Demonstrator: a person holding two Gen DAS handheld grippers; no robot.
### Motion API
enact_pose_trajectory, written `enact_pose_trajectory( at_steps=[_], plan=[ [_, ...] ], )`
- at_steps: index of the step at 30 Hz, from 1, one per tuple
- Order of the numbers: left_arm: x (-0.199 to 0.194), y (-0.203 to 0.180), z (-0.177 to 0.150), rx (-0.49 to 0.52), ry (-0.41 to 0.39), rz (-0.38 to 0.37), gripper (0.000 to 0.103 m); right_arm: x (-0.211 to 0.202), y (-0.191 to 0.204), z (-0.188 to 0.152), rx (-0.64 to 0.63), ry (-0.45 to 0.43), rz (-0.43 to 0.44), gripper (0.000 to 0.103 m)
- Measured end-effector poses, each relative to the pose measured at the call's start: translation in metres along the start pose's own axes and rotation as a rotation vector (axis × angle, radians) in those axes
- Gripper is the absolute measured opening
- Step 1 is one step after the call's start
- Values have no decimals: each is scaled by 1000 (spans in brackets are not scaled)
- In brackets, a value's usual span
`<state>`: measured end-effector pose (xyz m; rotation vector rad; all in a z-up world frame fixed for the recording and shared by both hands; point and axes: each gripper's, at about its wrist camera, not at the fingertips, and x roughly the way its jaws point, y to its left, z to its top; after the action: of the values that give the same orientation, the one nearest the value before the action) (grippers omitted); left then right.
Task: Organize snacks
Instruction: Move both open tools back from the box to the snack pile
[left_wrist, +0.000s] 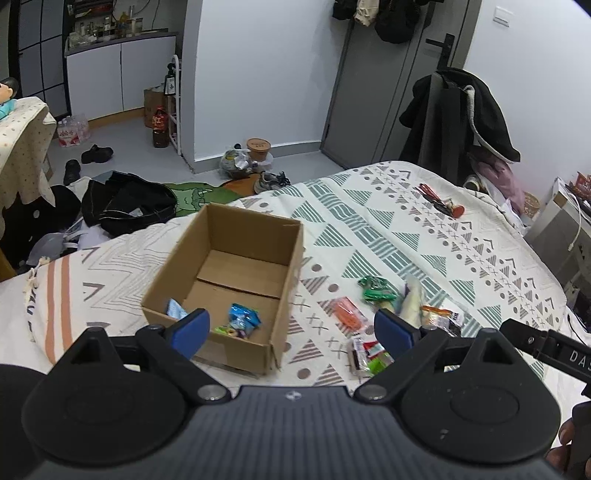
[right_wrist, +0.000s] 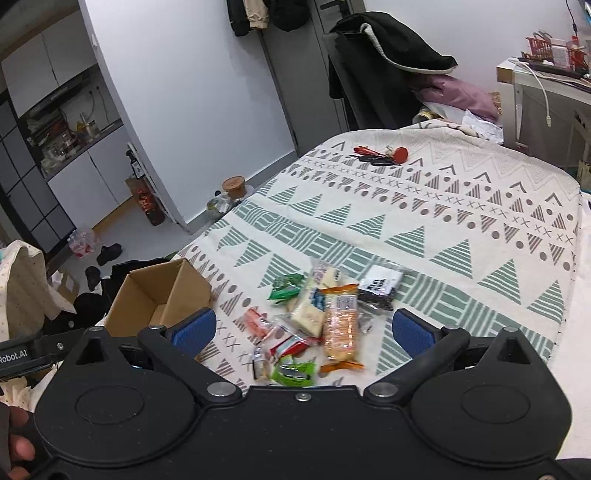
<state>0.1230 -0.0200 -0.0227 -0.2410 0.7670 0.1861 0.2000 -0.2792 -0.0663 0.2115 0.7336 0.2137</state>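
The snacks (right_wrist: 317, 325) are small crinkly packets in orange, green, red, white and black, heaped loosely on the patterned bedspread (right_wrist: 461, 221) just right of one open cardboard box (left_wrist: 229, 280). Roughly nine sit in the heap, though blur makes that shaky, and three more lie in the box, including a blue packet (left_wrist: 242, 317). Left gripper (left_wrist: 291, 332) hangs over the box's near edge and right gripper (right_wrist: 303, 332) over the heap, both spread wide and empty.

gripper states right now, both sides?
left gripper: open, holding nothing, above the cardboard box.
right gripper: open, holding nothing, above the snack pile on the bed.
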Motion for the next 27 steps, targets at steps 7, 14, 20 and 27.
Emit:
enact_pose_trajectory(
  at_steps=[7,14,20,27],
  plan=[
    [8,-21,-9,29,28,-15,95,5,-26,-4,38,1,8,102],
    [25,-36,-21,18,34,-14,92,17,-44,-14,115,16,26,101],
    [45,-50,-30,19,46,1,84,31,-54,-19,146,56,20,101],
    [77,-62,-37,15,96,34,75,50,-62,-19,169,99,36,101]
  ],
)
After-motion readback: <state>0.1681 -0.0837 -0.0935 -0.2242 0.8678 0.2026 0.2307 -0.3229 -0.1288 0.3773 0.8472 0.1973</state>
